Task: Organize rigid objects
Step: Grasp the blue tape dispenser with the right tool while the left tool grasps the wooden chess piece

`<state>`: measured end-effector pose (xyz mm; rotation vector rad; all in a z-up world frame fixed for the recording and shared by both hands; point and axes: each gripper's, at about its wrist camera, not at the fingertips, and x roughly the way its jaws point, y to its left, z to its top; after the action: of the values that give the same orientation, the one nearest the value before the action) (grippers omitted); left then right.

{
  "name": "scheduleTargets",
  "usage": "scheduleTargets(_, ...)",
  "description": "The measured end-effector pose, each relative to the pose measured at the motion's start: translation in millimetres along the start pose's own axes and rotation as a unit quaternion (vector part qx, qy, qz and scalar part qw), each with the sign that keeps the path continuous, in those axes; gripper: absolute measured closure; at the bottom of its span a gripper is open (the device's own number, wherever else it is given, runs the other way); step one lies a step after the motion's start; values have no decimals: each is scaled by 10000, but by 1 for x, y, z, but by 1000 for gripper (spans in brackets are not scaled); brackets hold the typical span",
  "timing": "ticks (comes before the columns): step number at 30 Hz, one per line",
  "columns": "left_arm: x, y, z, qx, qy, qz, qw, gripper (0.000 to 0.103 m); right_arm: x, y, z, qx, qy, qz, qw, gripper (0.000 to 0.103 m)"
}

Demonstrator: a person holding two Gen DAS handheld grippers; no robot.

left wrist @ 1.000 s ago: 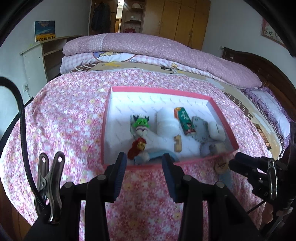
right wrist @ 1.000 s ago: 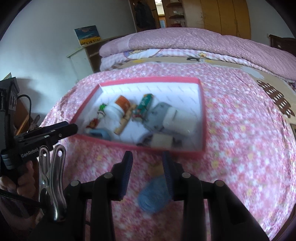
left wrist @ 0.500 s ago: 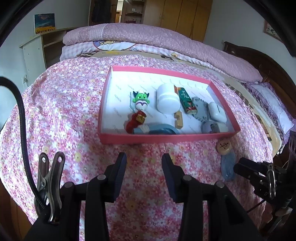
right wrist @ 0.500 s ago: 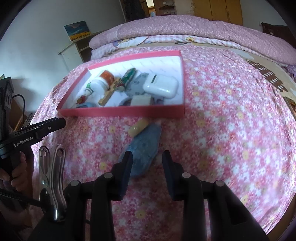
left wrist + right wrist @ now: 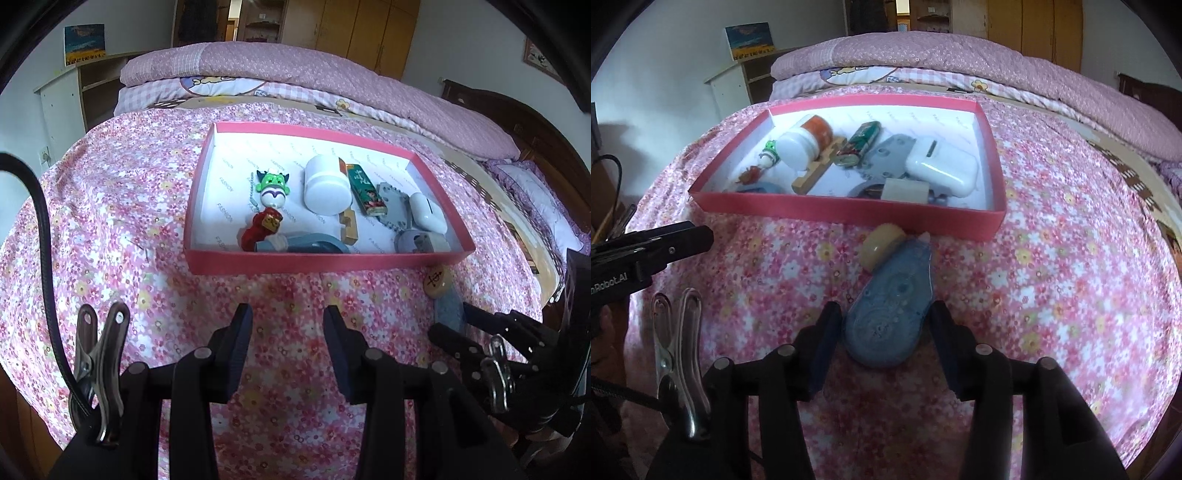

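A blue correction-tape dispenser (image 5: 890,306) lies flat on the flowered bedspread, its tip against a round wooden disc (image 5: 881,245). My right gripper (image 5: 884,325) straddles the dispenser; its jaws are opening and the pads stand just off its sides. Just behind sits a pink-rimmed box (image 5: 849,214) holding a white bottle (image 5: 798,147), an earbud case (image 5: 942,166) and several small items. My left gripper (image 5: 288,325) hovers open over bare bedspread in front of the box (image 5: 314,264), nothing between its fingers. From the left wrist view the disc (image 5: 437,281) and the dispenser (image 5: 448,312) are at the right.
A folded pink quilt (image 5: 295,74) lies across the bed behind the box. A white shelf unit (image 5: 62,103) stands at the left, wardrobes at the back, a dark headboard (image 5: 535,125) at the right. The bed's near edge drops off at the bottom of the views.
My right gripper came down over the blue dispenser and its jaws widened, so the dispenser now lies between the fingers. The left gripper sank slightly, jaws unchanged.
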<state>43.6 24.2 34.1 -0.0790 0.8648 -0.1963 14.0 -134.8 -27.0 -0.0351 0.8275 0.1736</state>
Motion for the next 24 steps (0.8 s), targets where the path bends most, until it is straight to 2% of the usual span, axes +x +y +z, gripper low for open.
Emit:
scheduleTargets(4,1,1,-1,-21,19,-28,10000,61,1,3,0,-92,-64,-105,9999,52)
scheduleTargets(15,1,-4,-4,23,69,-45,10000,61,-7,-10,-6,76,-125,67,9999,60)
scheduleTargets(24,3,-21,-5,202,121,-109,9997,61,-22,-32,-8,242,-311,-190,9990,61)
